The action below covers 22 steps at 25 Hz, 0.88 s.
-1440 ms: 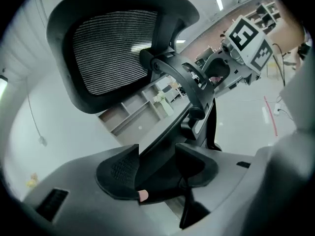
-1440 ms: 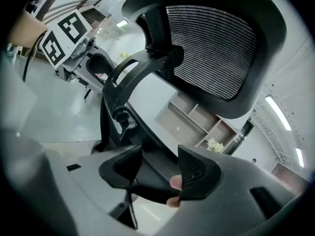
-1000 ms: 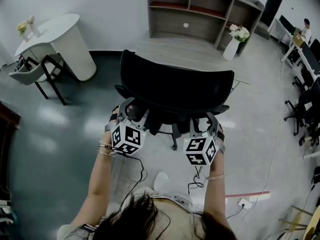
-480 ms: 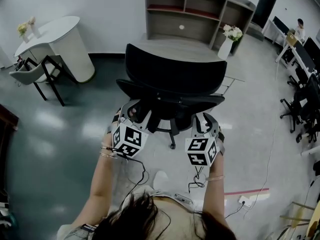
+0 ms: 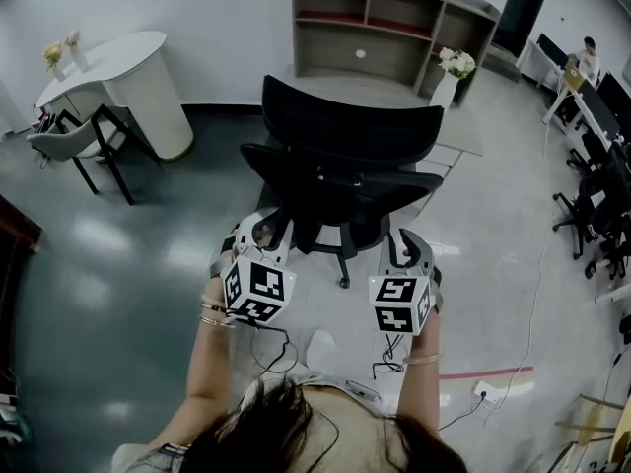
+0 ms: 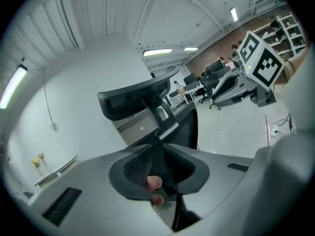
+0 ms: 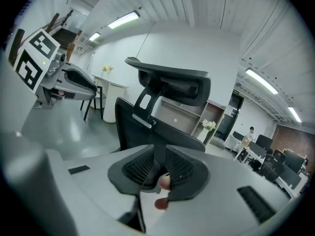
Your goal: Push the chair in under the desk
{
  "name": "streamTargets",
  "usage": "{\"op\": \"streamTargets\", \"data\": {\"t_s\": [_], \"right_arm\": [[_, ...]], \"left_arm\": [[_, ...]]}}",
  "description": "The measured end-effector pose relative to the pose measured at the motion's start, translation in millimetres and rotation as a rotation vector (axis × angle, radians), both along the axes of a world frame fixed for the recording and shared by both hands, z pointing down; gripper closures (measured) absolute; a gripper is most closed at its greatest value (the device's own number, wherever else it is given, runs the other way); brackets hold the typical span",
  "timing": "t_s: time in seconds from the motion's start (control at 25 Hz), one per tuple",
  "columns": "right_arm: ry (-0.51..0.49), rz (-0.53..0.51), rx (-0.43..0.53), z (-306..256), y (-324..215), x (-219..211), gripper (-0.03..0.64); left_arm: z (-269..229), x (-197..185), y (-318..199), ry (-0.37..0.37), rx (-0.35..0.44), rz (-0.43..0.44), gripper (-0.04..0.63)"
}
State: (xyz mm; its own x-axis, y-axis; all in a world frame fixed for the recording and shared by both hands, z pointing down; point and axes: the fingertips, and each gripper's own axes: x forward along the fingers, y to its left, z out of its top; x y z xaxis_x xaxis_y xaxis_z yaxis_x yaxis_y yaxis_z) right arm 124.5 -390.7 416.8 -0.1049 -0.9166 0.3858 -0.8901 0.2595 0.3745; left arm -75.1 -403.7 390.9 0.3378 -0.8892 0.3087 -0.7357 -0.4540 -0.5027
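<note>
Black chair (image 5: 347,161) at desk (image 5: 463,132) edge, apart from left gripper (image 5: 264,227), right gripper (image 5: 404,242); jaws just closing, nearly together, empty

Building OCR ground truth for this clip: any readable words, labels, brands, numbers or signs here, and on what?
No readable text in any view.
left marker cube, right marker cube: black-and-white square patterns only, no letters or digits.
chair: no brand or label shows.
shelf unit: nothing legible on it.
far workstations: too small to tell.
</note>
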Motion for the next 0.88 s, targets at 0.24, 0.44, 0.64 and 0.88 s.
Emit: {"op": "streamTargets", "data": {"t_s": [0.24,0.44,0.64,0.88], "right_arm": [[-0.041,0.017,0.002,-6.1,27.8,-9.5,0.535],[-0.075,0.035,0.008,-11.4,49.9,-14.4,0.537],[-0.083,0.043,0.025,-20.6,69.4,-23.3,0.537],[-0.093,0.044,0.054,-34.0,97.0,-33.7,0.554]], "left_arm": [[-14.0,-10.1,33.0,0.014,0.023,-0.018,0.536],[-21.1,-18.7,56.3,0.034,0.037,-0.031,0.547],[-25.1,-25.5,78.0,0.057,0.045,-0.035,0.554],[-34.3,-32.1,108.8,0.108,0.058,-0.048,0.566]]}}
